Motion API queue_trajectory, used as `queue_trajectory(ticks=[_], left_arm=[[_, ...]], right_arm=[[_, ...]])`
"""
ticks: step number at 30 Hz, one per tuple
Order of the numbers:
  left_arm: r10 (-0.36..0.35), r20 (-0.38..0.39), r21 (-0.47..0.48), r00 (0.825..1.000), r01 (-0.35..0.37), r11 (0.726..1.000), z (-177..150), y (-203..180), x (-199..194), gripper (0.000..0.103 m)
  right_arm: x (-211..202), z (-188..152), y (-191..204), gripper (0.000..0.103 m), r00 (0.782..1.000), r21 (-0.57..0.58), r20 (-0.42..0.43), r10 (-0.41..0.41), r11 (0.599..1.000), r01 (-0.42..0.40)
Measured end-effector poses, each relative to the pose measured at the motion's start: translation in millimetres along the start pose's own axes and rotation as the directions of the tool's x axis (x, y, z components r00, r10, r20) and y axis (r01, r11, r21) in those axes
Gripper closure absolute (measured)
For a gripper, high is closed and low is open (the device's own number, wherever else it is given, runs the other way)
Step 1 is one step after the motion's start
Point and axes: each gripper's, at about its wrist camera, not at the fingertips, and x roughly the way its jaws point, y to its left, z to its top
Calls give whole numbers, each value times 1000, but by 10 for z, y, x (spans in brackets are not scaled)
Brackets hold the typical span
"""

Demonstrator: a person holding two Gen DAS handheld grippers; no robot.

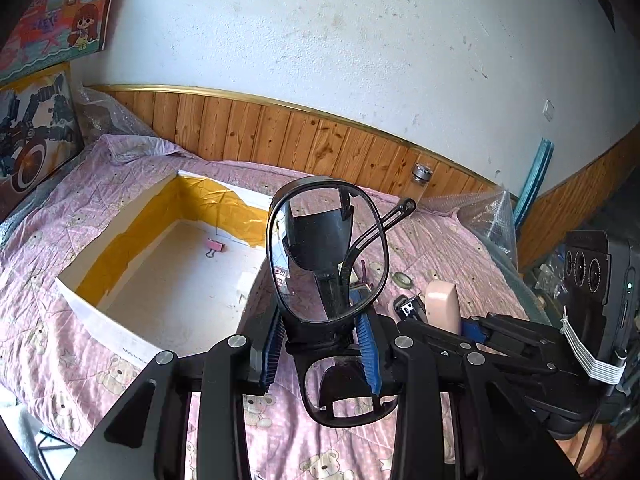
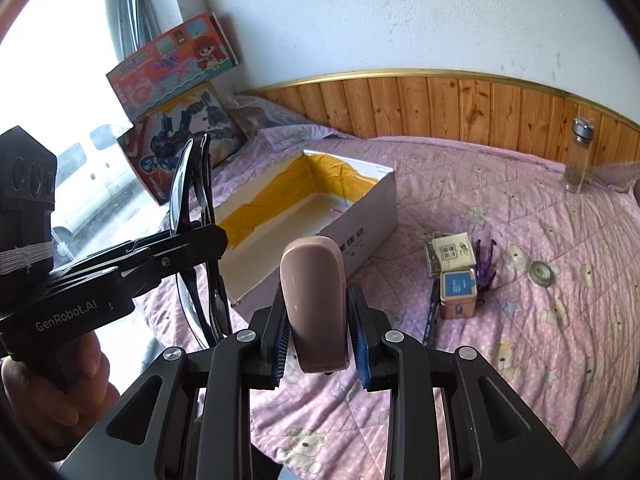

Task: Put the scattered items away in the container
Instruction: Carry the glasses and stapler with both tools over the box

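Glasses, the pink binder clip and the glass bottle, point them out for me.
glasses (image 1: 328, 252): left wrist view, upper lens.
pink binder clip (image 1: 215, 246): left wrist view, pink body.
glass bottle (image 2: 578, 164): right wrist view, clear body.

Black-framed glasses (image 1: 328, 256), a beige case (image 2: 314, 304), a yellow-lined white box (image 1: 132, 276), pink bear-print quilt (image 2: 520, 320)

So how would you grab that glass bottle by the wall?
Grip the bottle around its clear middle, coming in level from the front. It stands upright right against the wooden panel, so there is no room behind it, and its round, straight sides fit between two fingers. The metal cap looks too small and slippery.
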Motion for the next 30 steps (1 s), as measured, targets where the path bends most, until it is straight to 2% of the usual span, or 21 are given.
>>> queue_trajectory(ticks=[20, 30], left_arm=[[41, 36, -42, 999, -40, 998, 549, 715, 6, 68], [81, 8, -62, 997, -80, 995, 733, 1137, 173, 68]], right_arm=[[643, 665, 435, 74, 996, -68, -38, 78, 994, -81], [1087, 1029, 574, 74, 992, -91, -79, 103, 990, -110]])
